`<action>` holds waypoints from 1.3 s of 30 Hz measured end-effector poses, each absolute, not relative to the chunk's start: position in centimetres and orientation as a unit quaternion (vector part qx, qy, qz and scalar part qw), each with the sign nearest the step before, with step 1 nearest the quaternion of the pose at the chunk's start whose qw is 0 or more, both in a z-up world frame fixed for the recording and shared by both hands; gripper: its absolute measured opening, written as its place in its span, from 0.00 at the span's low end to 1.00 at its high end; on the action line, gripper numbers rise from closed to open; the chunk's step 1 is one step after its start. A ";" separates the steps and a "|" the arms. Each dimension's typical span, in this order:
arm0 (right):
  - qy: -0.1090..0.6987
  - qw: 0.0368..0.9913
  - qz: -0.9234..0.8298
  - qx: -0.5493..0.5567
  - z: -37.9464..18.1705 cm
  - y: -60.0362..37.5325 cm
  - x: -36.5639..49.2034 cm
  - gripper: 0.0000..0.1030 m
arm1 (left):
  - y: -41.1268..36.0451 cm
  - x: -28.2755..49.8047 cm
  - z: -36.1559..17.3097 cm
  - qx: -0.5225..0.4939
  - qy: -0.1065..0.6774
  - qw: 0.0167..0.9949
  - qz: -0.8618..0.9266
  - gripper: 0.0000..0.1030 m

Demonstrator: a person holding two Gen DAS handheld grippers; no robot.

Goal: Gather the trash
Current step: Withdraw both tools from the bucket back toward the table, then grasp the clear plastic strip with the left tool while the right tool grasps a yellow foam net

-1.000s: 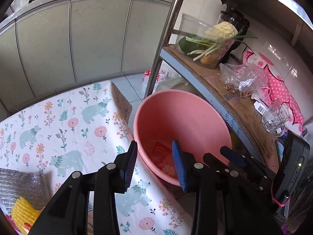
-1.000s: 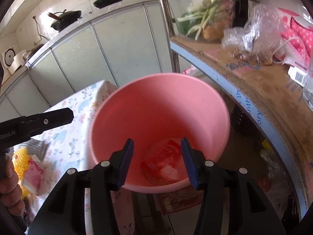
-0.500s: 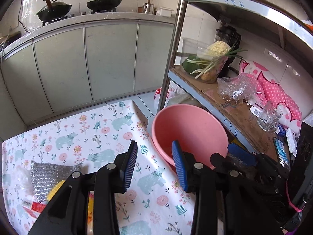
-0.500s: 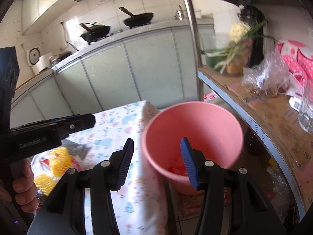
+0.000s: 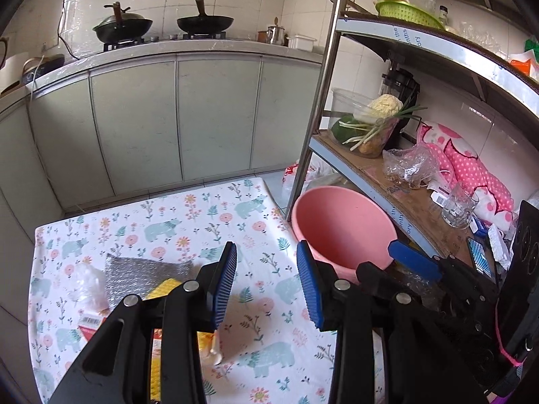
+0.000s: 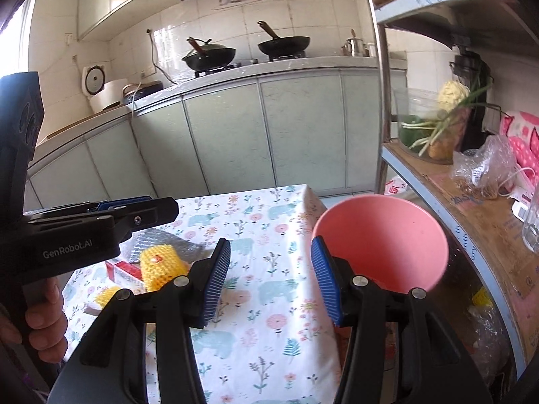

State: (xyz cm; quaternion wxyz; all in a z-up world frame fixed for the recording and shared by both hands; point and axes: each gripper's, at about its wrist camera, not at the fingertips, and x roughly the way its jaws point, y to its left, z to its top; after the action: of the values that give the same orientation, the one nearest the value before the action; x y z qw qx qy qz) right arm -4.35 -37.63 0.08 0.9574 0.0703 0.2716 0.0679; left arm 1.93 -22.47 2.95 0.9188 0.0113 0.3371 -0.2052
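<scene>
A pink bucket (image 5: 343, 225) stands beside the right edge of the table with the floral cloth (image 5: 175, 225); it also shows in the right wrist view (image 6: 380, 239). Trash lies at the table's left: a silver padded sheet (image 5: 141, 274), a clear plastic bag (image 5: 86, 284), yellow foam netting (image 6: 161, 264) and a red and white packet (image 6: 123, 271). My left gripper (image 5: 266, 286) is open and empty above the cloth; it also shows in the right wrist view (image 6: 101, 215). My right gripper (image 6: 271, 281) is open and empty over the table's right part.
A metal rack (image 5: 316, 101) stands right of the bucket, with a tub of vegetables (image 5: 367, 124), a plastic bag (image 5: 411, 165) and a glass (image 5: 458, 205) on its shelf. Cabinets (image 5: 175, 118) and a counter with two woks (image 5: 205, 23) lie behind.
Both grippers have pulled up and back from over the bucket. The views now take in the whole table, the trash at its left and the kitchen counter. Both stay open.
</scene>
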 end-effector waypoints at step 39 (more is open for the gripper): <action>0.337 0.920 0.195 0.046 -4.2 -28.7 -5.1 0.50 | -4.5 -6.1 -6.0 -0.024 0.422 0.892 -0.159 0.43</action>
State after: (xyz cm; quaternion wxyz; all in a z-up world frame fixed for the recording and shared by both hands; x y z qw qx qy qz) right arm -5.08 -28.74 -4.20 0.9200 0.0458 0.3367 0.1952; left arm -6.12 -4.50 -6.00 0.8923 -0.0239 0.4219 -0.1586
